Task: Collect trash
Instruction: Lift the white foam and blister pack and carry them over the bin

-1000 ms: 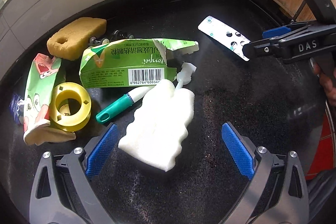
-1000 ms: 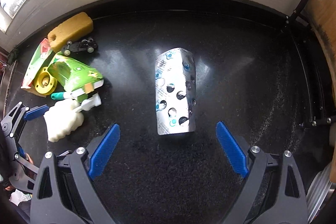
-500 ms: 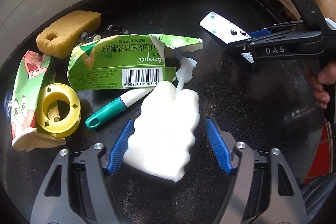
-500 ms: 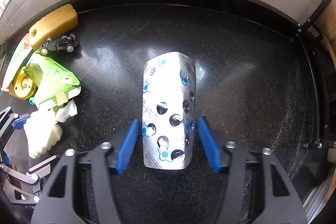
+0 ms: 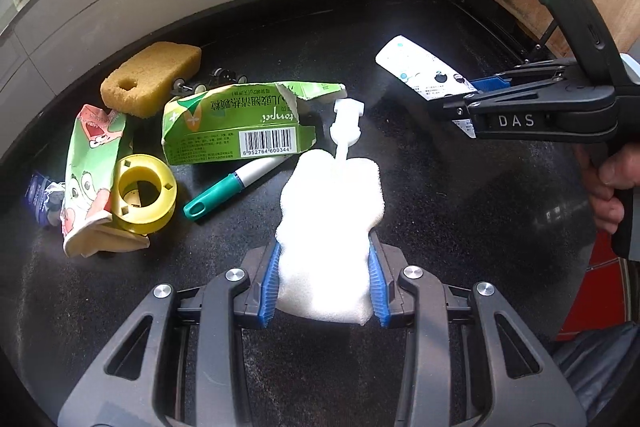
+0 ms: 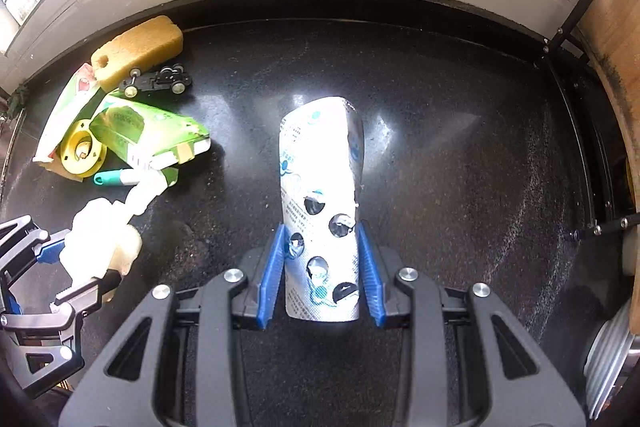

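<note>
My left gripper [image 5: 322,281] is shut on a white foam piece [image 5: 328,223], lifted a little off the black table [image 5: 460,227]. It also shows in the right wrist view [image 6: 100,243]. My right gripper [image 6: 322,275] is shut on a silver empty pill blister pack [image 6: 320,195], which bows between the blue pads. The blister pack also shows in the left wrist view [image 5: 424,75], held by the right gripper [image 5: 460,103].
On the left lie a torn green carton [image 5: 236,131], a teal-capped pen [image 5: 228,187], a yellow tape spool [image 5: 142,191], a snack wrapper [image 5: 92,163], a tan sponge [image 5: 152,77], a small wheeled toy chassis [image 6: 156,81] and a white plastic piece [image 5: 346,123]. A grey wall runs behind.
Both grippers went from open around their items to shut on them. The foam and the blister pack have risen slightly off the table.
</note>
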`<state>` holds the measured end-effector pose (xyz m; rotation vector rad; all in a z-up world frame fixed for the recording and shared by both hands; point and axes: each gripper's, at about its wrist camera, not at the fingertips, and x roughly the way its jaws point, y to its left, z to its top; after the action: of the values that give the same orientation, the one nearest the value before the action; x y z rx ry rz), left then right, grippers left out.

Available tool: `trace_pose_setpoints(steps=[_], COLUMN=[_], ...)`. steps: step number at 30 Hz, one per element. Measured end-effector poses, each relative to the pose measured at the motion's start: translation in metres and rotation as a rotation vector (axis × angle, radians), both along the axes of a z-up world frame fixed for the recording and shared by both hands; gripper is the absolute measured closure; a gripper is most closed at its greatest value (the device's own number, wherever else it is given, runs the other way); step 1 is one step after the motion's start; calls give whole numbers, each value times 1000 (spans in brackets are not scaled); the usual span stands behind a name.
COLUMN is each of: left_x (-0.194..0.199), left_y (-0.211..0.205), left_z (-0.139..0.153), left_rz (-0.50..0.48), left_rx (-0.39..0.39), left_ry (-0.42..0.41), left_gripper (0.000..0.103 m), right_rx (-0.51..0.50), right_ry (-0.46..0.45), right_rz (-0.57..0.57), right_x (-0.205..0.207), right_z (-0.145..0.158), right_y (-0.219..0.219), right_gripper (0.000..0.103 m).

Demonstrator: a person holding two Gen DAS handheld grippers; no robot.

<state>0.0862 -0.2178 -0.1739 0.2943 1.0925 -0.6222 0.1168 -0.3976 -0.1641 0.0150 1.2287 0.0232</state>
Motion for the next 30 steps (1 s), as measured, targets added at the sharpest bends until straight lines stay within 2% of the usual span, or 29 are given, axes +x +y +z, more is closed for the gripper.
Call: trace_pose_setpoints(steps=[8, 20, 25, 30], left_x=[-37, -58, -65, -75], left_y=[25, 66, 97, 152], left_z=[12, 35, 46, 62], left_rz=[23, 116, 211, 366], left_rx=[-4, -7, -15, -18], left_ry=[-27, -92, -123, -143], left_gripper=[66, 66, 66, 66], right_rx=[-5, -13, -12, 15], right_ry=[-44, -109, -136, -177], right_rz=[21, 45, 99, 210], right_x=[-49, -69, -68, -64], right_z=[19, 53, 67, 86], right_y=[34, 50, 73, 125], right_gripper=[67, 67, 67, 67])
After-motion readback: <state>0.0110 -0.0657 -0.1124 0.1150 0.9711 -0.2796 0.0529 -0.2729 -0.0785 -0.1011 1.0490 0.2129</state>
